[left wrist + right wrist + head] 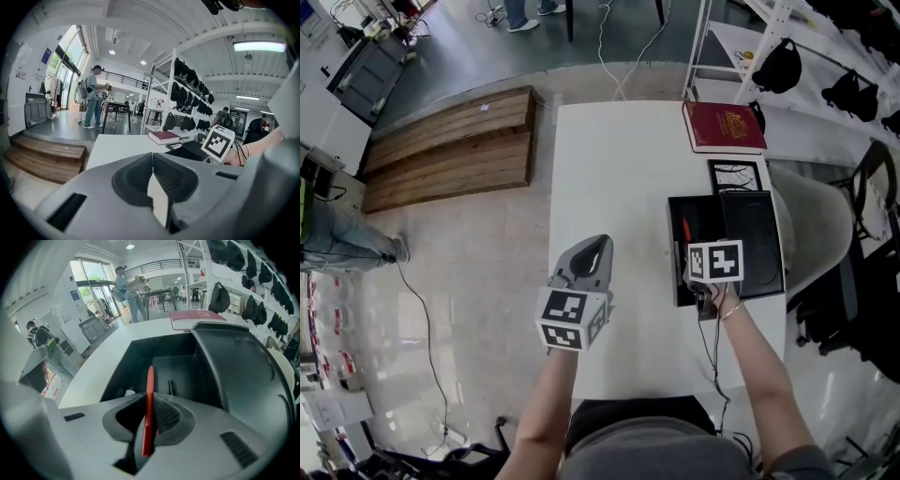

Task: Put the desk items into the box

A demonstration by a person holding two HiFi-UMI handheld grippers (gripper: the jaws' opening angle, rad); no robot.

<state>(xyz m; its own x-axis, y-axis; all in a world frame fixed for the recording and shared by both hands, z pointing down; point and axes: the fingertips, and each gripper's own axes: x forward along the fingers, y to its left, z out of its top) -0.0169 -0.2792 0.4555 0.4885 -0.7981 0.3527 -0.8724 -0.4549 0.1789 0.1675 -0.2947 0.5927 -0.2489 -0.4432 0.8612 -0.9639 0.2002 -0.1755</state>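
Pen point(150, 380) is clamped in right tool point(151, 399) angled down over box point(136, 357).

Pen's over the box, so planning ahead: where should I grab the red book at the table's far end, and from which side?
Likely the long left edge of the red book, coming low from the left with the left gripper: it lies flat, bare table is on that side, and the box crowds its near end.

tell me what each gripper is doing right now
Left gripper: closed, empty.
Right gripper: closed on a slim red pen, over the open black box.
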